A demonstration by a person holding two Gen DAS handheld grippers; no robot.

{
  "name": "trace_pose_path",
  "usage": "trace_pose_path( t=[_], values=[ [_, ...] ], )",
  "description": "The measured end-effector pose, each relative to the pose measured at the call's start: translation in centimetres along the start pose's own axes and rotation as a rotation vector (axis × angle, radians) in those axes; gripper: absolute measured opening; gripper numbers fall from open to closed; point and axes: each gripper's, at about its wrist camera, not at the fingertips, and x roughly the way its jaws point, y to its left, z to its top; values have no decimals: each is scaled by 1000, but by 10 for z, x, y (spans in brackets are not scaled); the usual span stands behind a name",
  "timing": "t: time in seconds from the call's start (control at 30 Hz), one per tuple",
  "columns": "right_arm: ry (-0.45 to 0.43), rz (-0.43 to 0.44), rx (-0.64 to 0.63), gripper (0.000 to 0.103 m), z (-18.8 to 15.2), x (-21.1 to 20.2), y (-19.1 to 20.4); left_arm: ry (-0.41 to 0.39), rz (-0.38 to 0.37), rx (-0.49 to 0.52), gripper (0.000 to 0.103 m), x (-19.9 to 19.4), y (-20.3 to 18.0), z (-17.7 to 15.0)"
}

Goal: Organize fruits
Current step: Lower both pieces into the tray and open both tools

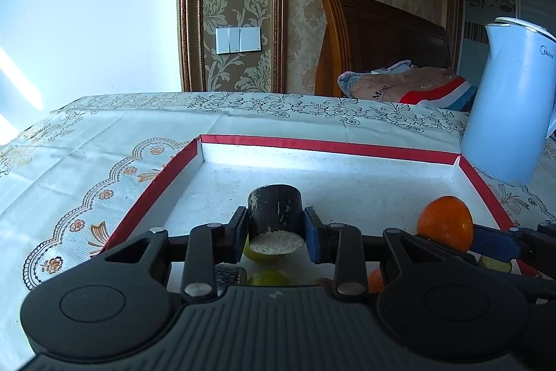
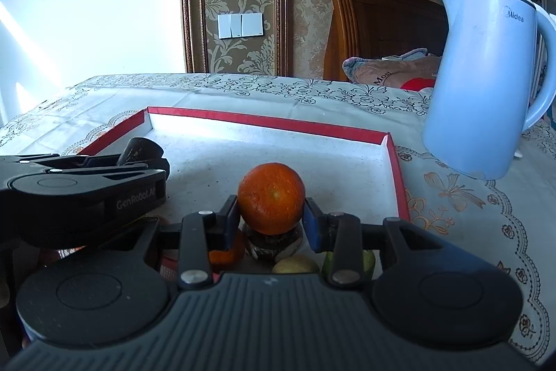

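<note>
The counter (image 1: pixel 104 141) fills the middle band of both views under its embroidered cloth. On it sits the red-edged tray (image 2: pixel 278 122) with a white floor, spread across the centre of each frame. The pale blue kettle (image 2: pixel 486 82) stands just beside the tray's far right corner, at the right edge of both views.

Your left gripper (image 1: pixel 276 230), low centre in its own view, has its fingers (image 1: pixel 314 239) clenched on a dark cylinder (image 1: pixel 274 209), a pale grainy face showing at its lower end. From the right wrist view the same gripper shows at the left edge, over the tray's left side.

Your right gripper (image 2: pixel 271 214) has its fingers (image 2: pixel 312 225) squeezed against an orange (image 2: pixel 271 197), held low centre over the tray's near part. In the left wrist view that orange sits at lower right, a blue finger touching it.

Under both grippers, along the bottom of the tray, lie small fruits: a yellow-green fruit (image 1: pixel 267 277), another orange (image 2: pixel 226 254), a dark round piece (image 2: pixel 274 242) directly below the held orange.
</note>
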Motion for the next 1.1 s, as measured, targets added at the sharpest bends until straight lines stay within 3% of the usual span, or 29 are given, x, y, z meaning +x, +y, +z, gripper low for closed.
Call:
trace_pose_path(
  t=[0.23, 0.47, 0.63, 0.77, 1.1],
  values=[
    [-7, 17, 18, 38, 0, 0, -4, 1, 3, -5, 34, 0, 1, -1],
    [-9, -2, 23, 39, -2, -1, -5, -11, 17, -10, 59, -8, 3, -2],
    [-9, -15, 20, 39, -4, -3, -5, -3, -1, -19, 61, -15, 4, -2],
    [-9, -22, 29, 39, -6, -6, -7, -1, 1, -33, 74, -19, 7, -5],
    [-38, -37, 57, 43, -9, -20, -10, 2, -3, -39, 74, -28, 10, -11]
  ],
)
